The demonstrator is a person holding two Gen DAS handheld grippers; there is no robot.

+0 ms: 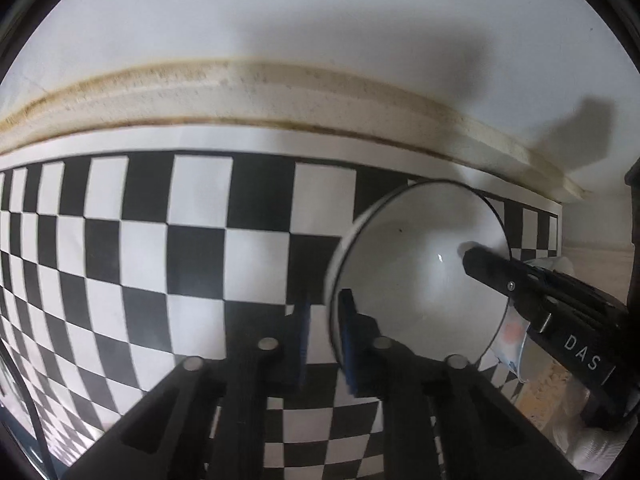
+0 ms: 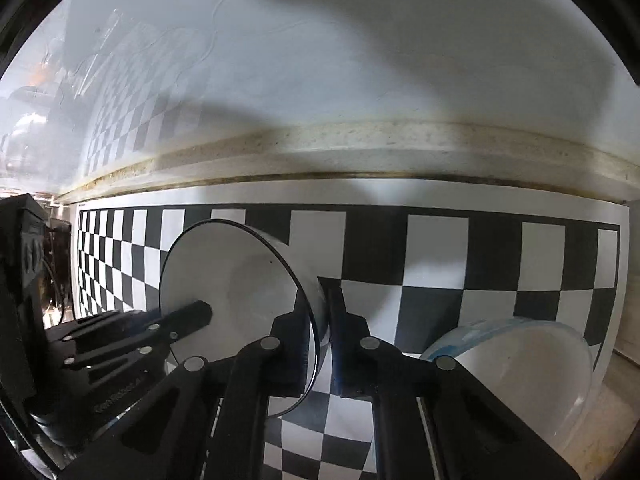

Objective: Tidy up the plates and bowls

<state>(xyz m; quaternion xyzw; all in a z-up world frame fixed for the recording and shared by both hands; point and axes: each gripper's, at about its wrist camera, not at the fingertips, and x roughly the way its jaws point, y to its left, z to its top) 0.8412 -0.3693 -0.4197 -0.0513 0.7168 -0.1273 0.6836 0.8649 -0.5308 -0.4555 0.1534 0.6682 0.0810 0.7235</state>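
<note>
Left view: my left gripper [image 1: 324, 332] pinches the near-left rim of the white bowl [image 1: 416, 276] over the checkered mat [image 1: 120, 240]. Right view: my right gripper [image 2: 320, 332] clamps its right rim. Uneven pulling could slip it.

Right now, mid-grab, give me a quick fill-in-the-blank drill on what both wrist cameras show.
1. Both grippers grip the rim of one white ____.
2. The white bowl has a thin ____ line on its rim.
3. The mat below has a black-and-white ____ pattern.
4. Beside the right gripper sits a blue-rimmed bowl, on its ____ side.

Answers: bowl; black; checkerboard; right
</note>
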